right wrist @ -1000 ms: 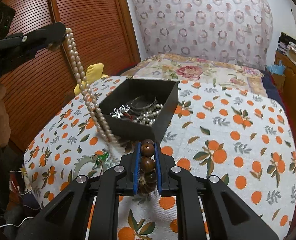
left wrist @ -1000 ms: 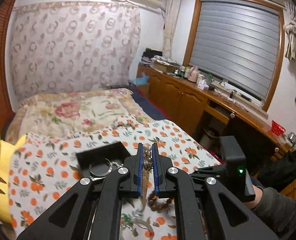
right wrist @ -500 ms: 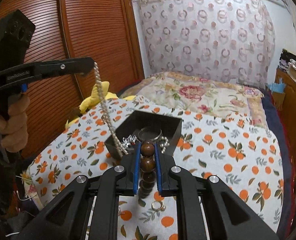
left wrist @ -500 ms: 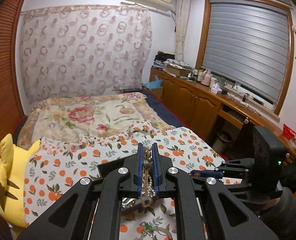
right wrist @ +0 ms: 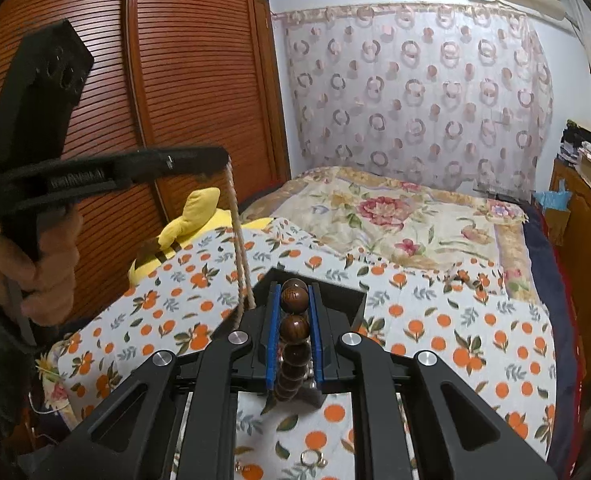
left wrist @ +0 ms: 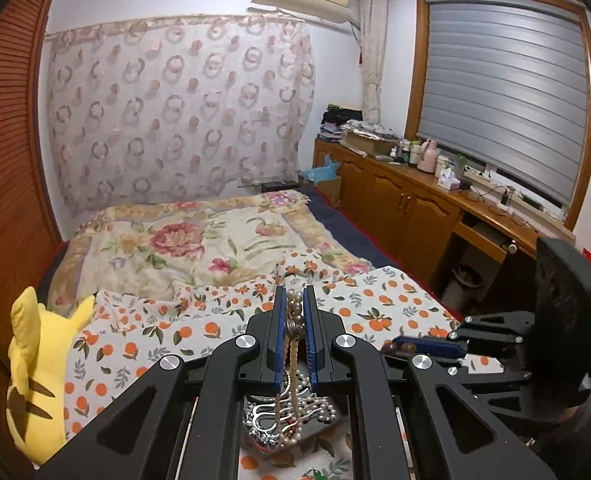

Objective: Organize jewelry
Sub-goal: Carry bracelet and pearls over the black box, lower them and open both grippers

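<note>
My left gripper (left wrist: 294, 292) is shut on a pearl necklace (left wrist: 292, 356), which hangs down into the black jewelry box (left wrist: 295, 432) below it, among silver chains. In the right wrist view the left gripper (right wrist: 219, 158) is raised at the left, with the pearl strand (right wrist: 239, 248) hanging down to the box (right wrist: 355, 300). My right gripper (right wrist: 294, 292) is shut on a brown wooden bead bracelet (right wrist: 294, 328) and holds it above the box. The right gripper also shows in the left wrist view (left wrist: 395, 346), close beside the left one.
The box lies on an orange-print cloth (right wrist: 435, 320) over the bed. A yellow plush toy (left wrist: 35, 372) lies at the cloth's left edge. A small ring (right wrist: 309, 458) and a green-stone piece (left wrist: 315, 474) lie on the cloth. A wooden wardrobe (right wrist: 175, 100) and a sideboard (left wrist: 415, 208) flank the bed.
Both grippers have risen and come over the box. The pearl necklace now hangs into the box, and the bead bracelet is above it.
</note>
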A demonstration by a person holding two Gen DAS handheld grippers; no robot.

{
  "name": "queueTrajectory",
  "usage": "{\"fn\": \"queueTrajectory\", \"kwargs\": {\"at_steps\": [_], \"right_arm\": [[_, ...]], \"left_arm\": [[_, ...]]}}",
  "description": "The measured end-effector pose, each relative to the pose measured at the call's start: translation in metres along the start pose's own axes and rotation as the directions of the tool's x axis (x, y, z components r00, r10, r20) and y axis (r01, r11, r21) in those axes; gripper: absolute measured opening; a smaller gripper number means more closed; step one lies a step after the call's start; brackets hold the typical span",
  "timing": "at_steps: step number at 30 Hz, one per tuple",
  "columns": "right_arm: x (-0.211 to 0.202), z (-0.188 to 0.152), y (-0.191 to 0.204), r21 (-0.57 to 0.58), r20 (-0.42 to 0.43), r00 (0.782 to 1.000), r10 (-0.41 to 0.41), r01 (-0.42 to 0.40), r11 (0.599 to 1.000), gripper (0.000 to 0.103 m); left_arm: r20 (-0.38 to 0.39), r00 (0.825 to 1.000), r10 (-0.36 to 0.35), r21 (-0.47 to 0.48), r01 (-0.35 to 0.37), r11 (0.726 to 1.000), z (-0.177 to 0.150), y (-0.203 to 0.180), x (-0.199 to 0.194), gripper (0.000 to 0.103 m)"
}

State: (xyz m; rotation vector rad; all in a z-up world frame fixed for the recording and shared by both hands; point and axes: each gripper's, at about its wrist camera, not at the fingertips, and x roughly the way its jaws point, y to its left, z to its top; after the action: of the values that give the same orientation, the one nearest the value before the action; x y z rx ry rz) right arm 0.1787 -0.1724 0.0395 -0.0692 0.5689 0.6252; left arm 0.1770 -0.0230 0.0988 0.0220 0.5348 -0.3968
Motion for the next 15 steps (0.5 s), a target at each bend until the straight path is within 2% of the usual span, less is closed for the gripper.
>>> {"fn": "queueTrajectory", "kwargs": {"at_steps": [7, 15], "right_arm": [[0.019, 0.015, -0.005, -0.008, 0.001, 1.0, -0.002, 0.002, 1.0, 0.015], [0.06, 0.013, -0.023, 0.01, -0.051, 0.999, -0.019, 0.019, 1.0, 0.015]], "left_arm": [[-0.043, 0.999, 0.014, -0.018, -0.014, 1.0, -0.012, 0.012, 0.024, 0.007], [-0.136, 0.99, 0.03, -0.039, -0.035, 0.999, -0.048, 0.025, 0.062, 0.008]]}}
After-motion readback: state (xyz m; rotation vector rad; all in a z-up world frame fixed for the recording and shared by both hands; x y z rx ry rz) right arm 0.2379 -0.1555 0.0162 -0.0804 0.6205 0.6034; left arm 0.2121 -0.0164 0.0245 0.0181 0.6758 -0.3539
